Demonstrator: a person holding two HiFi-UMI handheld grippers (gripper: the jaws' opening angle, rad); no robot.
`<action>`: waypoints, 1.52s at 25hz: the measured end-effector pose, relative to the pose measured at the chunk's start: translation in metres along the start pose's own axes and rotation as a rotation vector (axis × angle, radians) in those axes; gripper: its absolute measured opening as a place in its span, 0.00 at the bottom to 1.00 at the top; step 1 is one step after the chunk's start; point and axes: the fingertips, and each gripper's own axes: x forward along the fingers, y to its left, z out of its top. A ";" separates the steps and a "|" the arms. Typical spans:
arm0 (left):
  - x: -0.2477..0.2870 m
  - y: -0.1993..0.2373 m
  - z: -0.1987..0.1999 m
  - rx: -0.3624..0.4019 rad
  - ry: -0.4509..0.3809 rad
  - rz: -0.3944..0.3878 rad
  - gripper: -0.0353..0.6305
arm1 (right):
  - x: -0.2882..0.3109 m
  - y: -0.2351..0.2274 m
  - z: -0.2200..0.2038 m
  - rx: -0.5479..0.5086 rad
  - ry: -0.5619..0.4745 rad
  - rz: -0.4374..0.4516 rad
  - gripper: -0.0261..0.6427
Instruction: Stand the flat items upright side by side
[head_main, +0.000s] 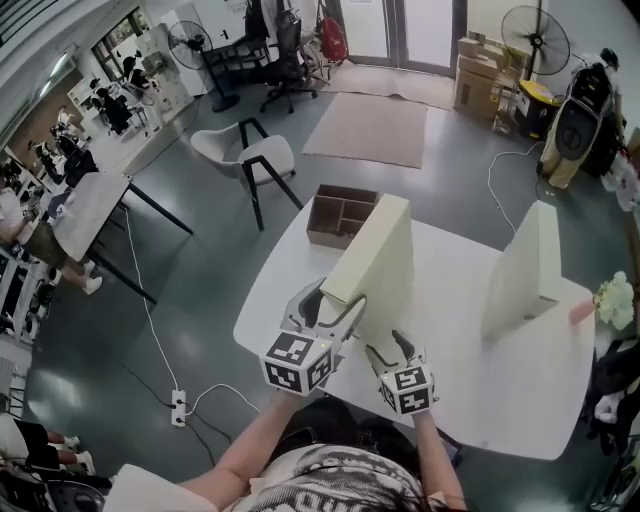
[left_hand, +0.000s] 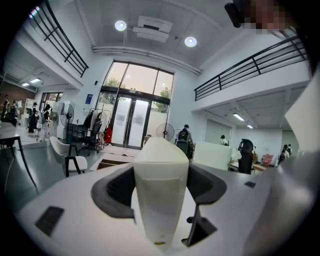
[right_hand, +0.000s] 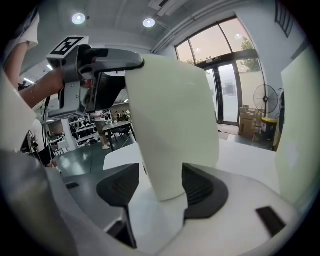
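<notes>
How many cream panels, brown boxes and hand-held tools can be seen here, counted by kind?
Cream panels: 2, the near panel at the tools and the far panel standing alone
Brown box with compartments: 1
Tools: 2, the left tool and the right tool
Total: 5

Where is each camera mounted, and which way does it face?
Head view: on the person's head, looking steeply down at the white table; both forearms, the left gripper and the right gripper show.
Left gripper view: on the left gripper, facing the glass doors along its jaws, the near panel between them.
Right gripper view: on the right gripper, facing ahead-left; left gripper and forearm show.
All share the near panel.
</notes>
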 end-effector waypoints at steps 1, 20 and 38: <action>0.001 -0.006 0.000 0.008 0.000 -0.013 0.52 | -0.001 0.001 0.001 -0.004 -0.005 0.003 0.44; 0.001 -0.044 -0.026 0.103 -0.003 -0.234 0.58 | -0.021 -0.022 -0.002 0.026 -0.026 0.007 0.44; 0.037 -0.031 -0.146 0.230 0.207 -0.296 0.51 | -0.064 -0.085 -0.050 0.168 0.016 -0.138 0.44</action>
